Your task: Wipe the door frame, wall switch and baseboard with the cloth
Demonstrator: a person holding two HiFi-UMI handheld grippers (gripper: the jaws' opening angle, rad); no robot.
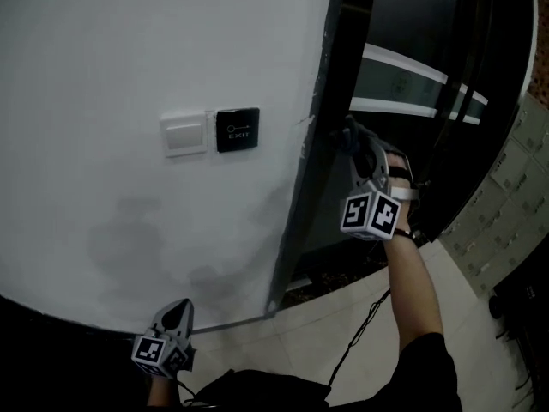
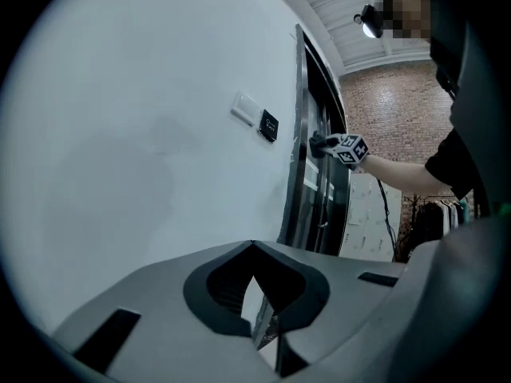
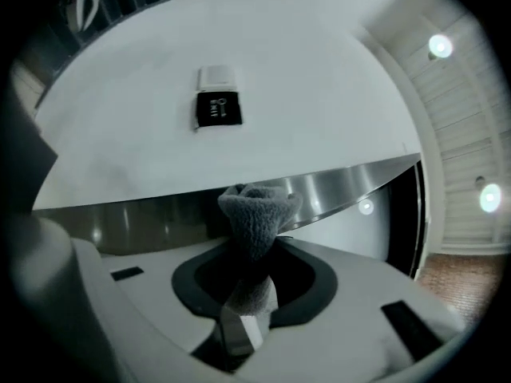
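A grey cloth [image 3: 254, 214] is bunched in my right gripper [image 3: 247, 294], which is shut on it. In the head view the right gripper [image 1: 353, 144] presses the cloth [image 1: 346, 133] against the dark metal door frame [image 1: 302, 187] at about switch height. The frame shows as a shiny steel strip [image 3: 343, 186] in the right gripper view. A white wall switch [image 1: 183, 134] and a black exit button [image 1: 238, 130] sit on the white wall left of the frame. My left gripper [image 1: 177, 309] hangs low by the dark baseboard [image 1: 77, 320], shut and holding nothing [image 2: 266, 333].
A dark glass door with white stripes [image 1: 412, 84] stands right of the frame. Pale floor tiles [image 1: 343, 333] lie below, with a thin cable [image 1: 364, 320] hanging from the right arm. Grey lockers [image 1: 506, 204] line the far right. A brick wall [image 2: 383, 110] is beyond.
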